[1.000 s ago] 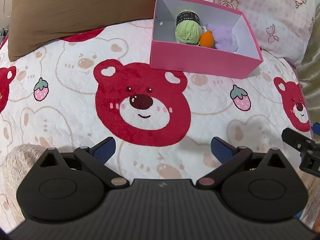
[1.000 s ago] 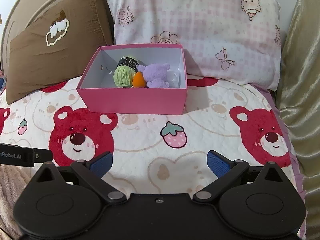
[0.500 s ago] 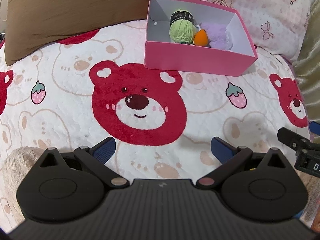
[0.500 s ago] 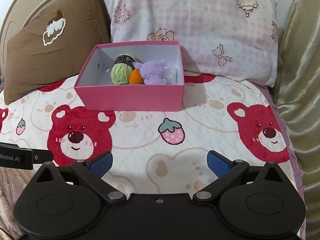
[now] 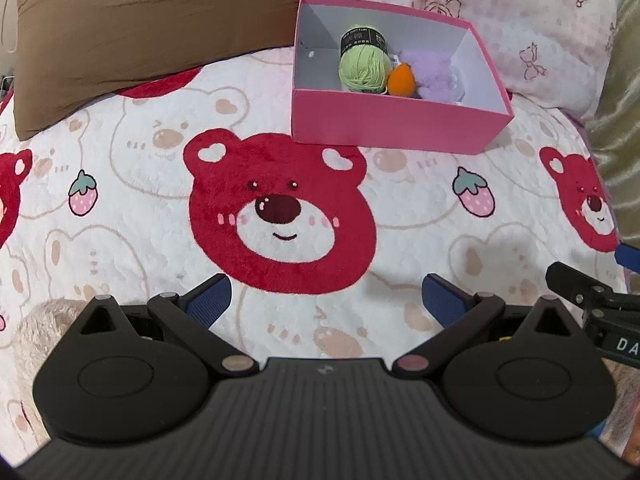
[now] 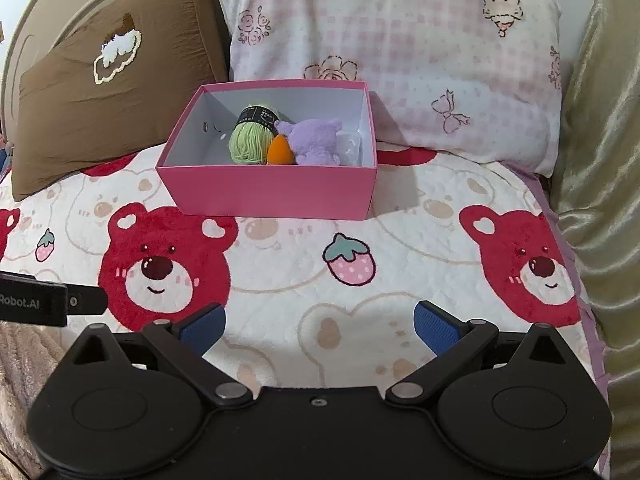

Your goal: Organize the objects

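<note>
Matt pink cardboard box [image 6: 272, 192], fuzzy green yarn ball [image 6: 248, 145], plush purple toy [image 6: 314, 140], fleecy quilted blanket [image 6: 304, 284], glossy satin curtain [image 6: 600, 160]

Brown pillow [image 6: 104, 96] beside pink pillow [image 6: 400, 60] (touching).

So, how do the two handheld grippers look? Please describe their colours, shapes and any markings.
Both look alike. The left gripper and the right gripper each have a matte black body with two round discs, black angled link arms with silver pivot pins, and blue textured pads. The left body is ribbed. White lettering "Robot.AI" shows on the left gripper's side in the right wrist view. No cables or sleeves show.
</note>
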